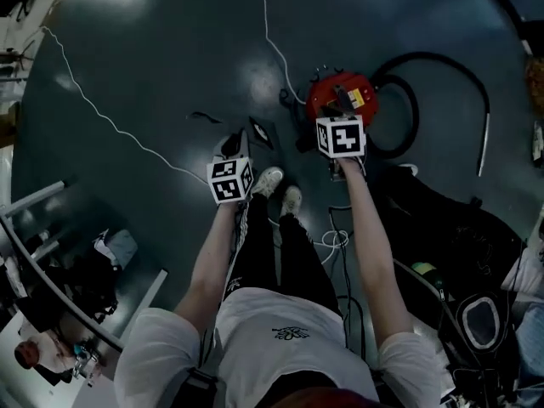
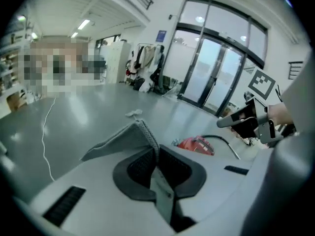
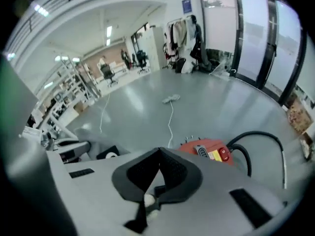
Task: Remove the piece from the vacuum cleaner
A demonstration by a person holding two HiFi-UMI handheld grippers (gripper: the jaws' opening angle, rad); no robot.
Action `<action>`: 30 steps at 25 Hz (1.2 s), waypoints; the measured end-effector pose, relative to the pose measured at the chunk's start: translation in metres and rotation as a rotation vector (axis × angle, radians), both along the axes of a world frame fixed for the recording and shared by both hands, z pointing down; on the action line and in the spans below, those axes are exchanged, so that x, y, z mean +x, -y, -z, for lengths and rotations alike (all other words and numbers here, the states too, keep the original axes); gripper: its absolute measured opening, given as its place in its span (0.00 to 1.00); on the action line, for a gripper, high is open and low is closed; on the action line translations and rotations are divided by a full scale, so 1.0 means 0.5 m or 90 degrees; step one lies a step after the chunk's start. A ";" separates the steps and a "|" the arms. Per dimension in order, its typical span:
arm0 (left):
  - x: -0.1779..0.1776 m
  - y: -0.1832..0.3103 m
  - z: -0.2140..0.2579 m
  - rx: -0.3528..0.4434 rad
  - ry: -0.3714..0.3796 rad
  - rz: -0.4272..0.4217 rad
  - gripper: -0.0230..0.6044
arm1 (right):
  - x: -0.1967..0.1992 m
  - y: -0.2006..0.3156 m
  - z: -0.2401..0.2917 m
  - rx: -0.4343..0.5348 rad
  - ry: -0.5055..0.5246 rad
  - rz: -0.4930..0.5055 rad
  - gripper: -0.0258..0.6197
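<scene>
A person stands on a dark, glossy floor (image 1: 170,41), looking down past both outstretched arms, each hand holding a two-jaw tool topped by a marker cube.

The left gripper (image 2: 156,149) has its jaws pressed together on a thin grey piece (image 2: 118,141) with a mesh-like edge. The piece sticks out to the left of the jaw tips and hangs in the air, clear of the floor.

The right gripper (image 3: 158,152) has its jaws closed against each other with nothing between them. It hovers just above the red vacuum cleaner (image 1: 340,99).

The vacuum cleaner sits on the floor in front of the person's feet. Its black hose (image 1: 425,66) loops to the right and ends in a pale tube (image 1: 484,143). A white cable (image 1: 110,121) trails across the floor.

The removal looks done: the grey piece is held apart from the machine. What seems left is setting it down somewhere.
</scene>
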State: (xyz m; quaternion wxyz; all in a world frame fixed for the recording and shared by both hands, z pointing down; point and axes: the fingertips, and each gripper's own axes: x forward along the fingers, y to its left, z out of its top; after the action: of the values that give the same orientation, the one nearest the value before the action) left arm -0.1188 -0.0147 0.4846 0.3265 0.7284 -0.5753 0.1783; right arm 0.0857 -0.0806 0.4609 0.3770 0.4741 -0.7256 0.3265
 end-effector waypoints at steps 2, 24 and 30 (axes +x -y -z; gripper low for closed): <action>0.016 -0.012 0.126 0.046 0.003 -0.029 0.07 | -0.013 -0.041 0.111 0.042 0.050 -0.010 0.06; 0.057 -0.046 1.070 0.564 -0.087 -0.108 0.07 | -0.079 -0.234 0.973 0.642 0.225 0.008 0.06; 0.081 -0.040 1.132 0.607 -0.093 -0.124 0.07 | -0.057 -0.221 1.012 0.685 0.232 0.006 0.06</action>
State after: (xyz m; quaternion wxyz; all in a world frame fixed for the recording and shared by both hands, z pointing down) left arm -0.0781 0.0054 -0.0812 -0.0221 0.8576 -0.4979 -0.1268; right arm 0.0574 0.0298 -0.0451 -0.0475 0.5322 -0.8452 -0.0143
